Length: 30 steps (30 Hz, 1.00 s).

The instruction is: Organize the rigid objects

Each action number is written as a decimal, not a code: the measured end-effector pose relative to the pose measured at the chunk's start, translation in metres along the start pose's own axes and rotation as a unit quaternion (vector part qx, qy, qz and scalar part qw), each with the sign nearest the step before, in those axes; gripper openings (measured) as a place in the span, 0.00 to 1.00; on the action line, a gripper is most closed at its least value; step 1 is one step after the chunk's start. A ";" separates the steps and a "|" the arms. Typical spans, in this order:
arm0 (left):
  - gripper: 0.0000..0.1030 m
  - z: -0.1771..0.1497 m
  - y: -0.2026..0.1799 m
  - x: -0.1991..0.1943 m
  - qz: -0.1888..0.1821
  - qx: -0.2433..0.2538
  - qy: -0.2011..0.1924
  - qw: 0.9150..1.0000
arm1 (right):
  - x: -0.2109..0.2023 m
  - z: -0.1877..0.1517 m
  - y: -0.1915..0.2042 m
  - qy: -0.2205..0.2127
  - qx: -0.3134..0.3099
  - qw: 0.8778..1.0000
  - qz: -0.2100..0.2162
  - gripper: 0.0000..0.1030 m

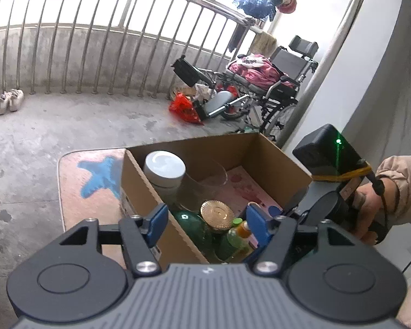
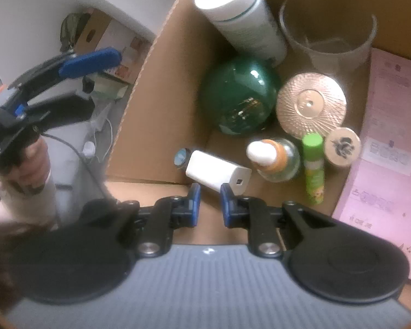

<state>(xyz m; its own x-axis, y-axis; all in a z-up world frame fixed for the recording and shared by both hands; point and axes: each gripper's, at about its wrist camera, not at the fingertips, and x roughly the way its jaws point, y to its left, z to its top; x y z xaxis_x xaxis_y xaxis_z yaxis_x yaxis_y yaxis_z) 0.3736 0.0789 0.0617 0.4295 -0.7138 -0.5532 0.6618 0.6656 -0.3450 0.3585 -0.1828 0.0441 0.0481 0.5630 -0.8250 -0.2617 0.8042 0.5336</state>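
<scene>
Right wrist view shows you most of the job looks done: inside the cardboard box (image 2: 161, 104) stand a white-capped bottle (image 2: 241, 19), a clear glass (image 2: 328, 35), a green round bottle (image 2: 241, 101), a gold-lidded jar (image 2: 311, 104), a small pump bottle (image 2: 276, 159), a green tube (image 2: 313, 167) and a small round lid (image 2: 342, 148), with a white charger block (image 2: 219, 174) lying near the closest wall. Your right gripper (image 2: 210, 192) hangs just above that block with its jaws nearly together and nothing between them, so I judge the block is already set down. Your left gripper (image 1: 205, 219) has its jaws apart, empty, straddling the box's near wall. No loose item shows outside the box, so what remains is probably little; I cannot see the whole table. The box rests on a pink table (image 1: 76, 186) with a blue star, on a concrete balcony with a metal railing (image 1: 96, 54), a wheelchair (image 1: 274, 82) and a pair of shoes (image 1: 9, 100).
</scene>
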 end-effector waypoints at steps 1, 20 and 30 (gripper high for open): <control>0.65 0.000 0.001 0.000 0.001 -0.001 -0.002 1.000 | 0.002 0.002 0.001 0.001 0.002 1.000 0.001 0.16; 0.75 -0.006 0.017 -0.021 0.009 -0.017 -0.034 0.999 | 0.015 0.010 0.007 0.045 0.015 0.999 0.007 0.16; 0.75 -0.009 0.023 -0.026 0.008 -0.022 -0.039 0.999 | 0.013 0.011 0.014 0.014 0.024 0.999 -0.020 0.17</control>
<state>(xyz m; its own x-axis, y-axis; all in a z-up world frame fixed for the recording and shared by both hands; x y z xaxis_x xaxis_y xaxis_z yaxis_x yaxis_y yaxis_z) 0.3719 0.1147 0.0620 0.4869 -0.7166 -0.4994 0.6279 0.6846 -0.3701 0.3657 -0.1626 0.0431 0.0308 0.5259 -0.8500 -0.2127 0.8344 0.5085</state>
